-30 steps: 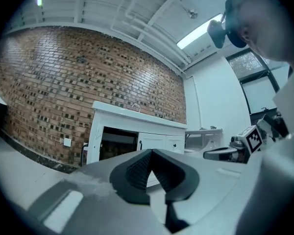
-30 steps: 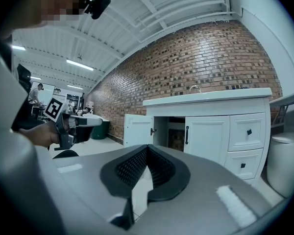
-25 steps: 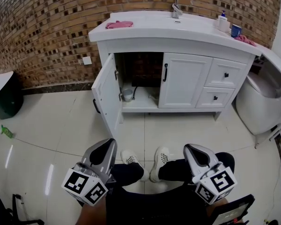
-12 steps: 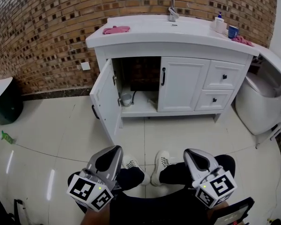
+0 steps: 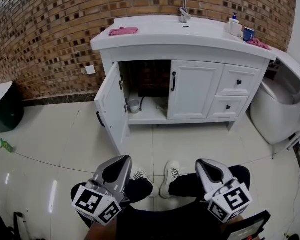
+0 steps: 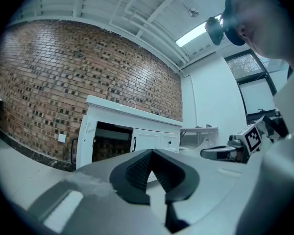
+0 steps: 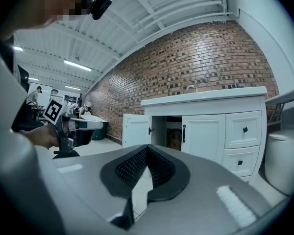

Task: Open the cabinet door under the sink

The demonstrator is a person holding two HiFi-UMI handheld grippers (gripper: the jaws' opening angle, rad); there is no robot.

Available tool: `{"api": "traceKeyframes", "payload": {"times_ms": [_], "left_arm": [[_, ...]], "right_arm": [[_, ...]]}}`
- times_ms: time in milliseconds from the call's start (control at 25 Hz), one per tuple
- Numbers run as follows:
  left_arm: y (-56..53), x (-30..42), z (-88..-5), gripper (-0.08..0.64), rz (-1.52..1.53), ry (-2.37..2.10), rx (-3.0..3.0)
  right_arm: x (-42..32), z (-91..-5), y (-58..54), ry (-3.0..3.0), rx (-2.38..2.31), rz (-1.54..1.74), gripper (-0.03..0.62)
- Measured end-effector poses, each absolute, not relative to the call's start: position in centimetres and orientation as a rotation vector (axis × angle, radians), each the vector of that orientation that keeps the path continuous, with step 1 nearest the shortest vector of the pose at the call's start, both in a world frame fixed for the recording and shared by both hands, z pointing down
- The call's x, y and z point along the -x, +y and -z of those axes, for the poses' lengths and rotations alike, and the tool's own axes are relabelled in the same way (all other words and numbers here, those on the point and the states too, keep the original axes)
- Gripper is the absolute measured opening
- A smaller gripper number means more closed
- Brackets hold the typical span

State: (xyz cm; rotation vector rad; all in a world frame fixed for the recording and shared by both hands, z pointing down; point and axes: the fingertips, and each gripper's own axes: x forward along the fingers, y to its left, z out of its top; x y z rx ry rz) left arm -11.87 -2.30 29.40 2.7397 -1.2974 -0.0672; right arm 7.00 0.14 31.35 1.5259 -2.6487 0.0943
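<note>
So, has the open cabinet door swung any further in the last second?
No. The cabinet door holds the same open angle against the vanity; only the view shifted.

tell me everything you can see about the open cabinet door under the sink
The white panelled cabinet door is the left-hand door of the white vanity cabinet below the sink. It looks like painted wood. It hangs upright, swung wide open to the left, so the dark inside of the cabinet shows. Two metal hinges sit on its inner face at the cabinet edge. A black bar handle sticks out from its outer face. Apart from the hinges, nothing touches it.
</note>
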Motion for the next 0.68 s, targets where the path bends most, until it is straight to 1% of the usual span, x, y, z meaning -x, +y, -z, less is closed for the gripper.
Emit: {"api": "traceKeyframes", "payload": {"times_ms": [680], "left_arm": [[-2.09,11.27,-28.92,0.005,0.094,-1.276,-2.766]], "right_arm": [[-6.92,-31.13,0.25,-2.646,-1.520,-0.079,0.006]]}}
